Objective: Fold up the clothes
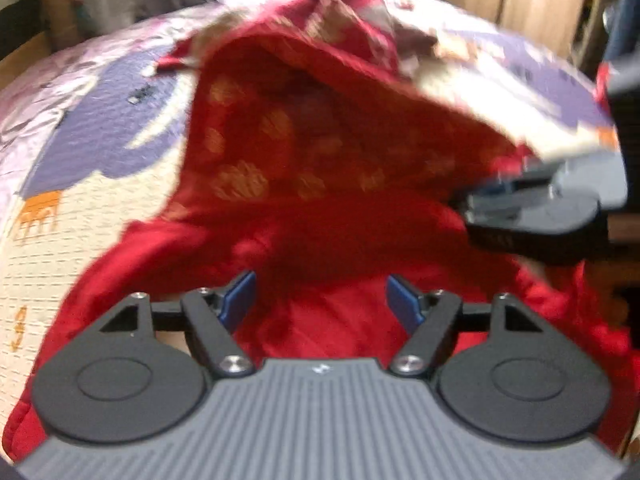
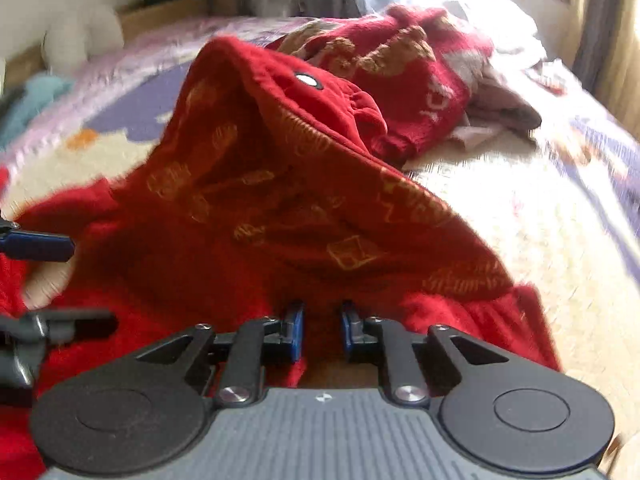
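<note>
The red knitted garment with gold woven motifs (image 2: 280,208) is lying heaped on the bed, filling the middle of both wrist views, its upper fold rising in a peak toward the top centre. Behind it, in the upper right of the right wrist view, a second red knit with tan figures (image 2: 400,64) is sitting beside some pale crumpled clothes (image 2: 496,116). Underneath, the quilted bedspread in cream and purple (image 2: 540,208) is spreading out to both sides.

The left hand-held gripper (image 1: 320,300) is hovering over the red cloth at the bottom centre, jaws standing wide, nothing pinched between its blue pads (image 1: 240,296). The right hand-held gripper (image 2: 320,332) is showing a narrow gap; whether cloth is caught there, I cannot tell.
</note>
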Demonstrator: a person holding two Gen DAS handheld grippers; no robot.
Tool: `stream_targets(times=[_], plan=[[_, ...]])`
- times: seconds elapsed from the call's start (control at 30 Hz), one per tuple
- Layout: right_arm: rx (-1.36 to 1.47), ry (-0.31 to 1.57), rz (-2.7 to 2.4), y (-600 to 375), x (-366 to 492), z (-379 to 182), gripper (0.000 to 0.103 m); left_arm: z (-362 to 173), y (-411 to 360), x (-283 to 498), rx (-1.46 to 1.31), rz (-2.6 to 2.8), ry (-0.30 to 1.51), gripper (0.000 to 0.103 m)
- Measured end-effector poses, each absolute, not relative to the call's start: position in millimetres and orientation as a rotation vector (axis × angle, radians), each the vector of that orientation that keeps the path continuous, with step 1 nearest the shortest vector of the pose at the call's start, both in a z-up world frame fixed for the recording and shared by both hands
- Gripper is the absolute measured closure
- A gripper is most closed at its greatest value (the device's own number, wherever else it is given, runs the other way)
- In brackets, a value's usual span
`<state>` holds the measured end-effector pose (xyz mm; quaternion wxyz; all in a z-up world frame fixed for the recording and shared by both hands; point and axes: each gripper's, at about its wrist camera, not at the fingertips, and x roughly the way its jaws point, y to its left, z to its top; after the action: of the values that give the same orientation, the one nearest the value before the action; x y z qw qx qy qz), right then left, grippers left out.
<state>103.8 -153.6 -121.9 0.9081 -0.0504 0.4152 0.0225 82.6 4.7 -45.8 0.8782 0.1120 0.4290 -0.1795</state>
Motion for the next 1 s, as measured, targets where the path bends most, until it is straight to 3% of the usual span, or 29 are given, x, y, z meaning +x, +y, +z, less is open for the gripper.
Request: stream_targets(times=[0.23,0.73,1.0], plan=[[-0.196,0.833,-0.065,-156.9,107.4,-127.4,0.084,-64.0,-4.0,83.0,0.411,-0.270,0.877,0.012],[-0.057,0.821,0.123,-163.9,-10.3,-86.1,0.073,-40.1,-8.3,51.8,0.349,-0.353,0.866,0.010],[-0.027,0.865,0.159,-152.5,-62.3,-101.1,0.070,-49.8,-26.9,24.8,0.449,-0.348,0.874,0.005]])
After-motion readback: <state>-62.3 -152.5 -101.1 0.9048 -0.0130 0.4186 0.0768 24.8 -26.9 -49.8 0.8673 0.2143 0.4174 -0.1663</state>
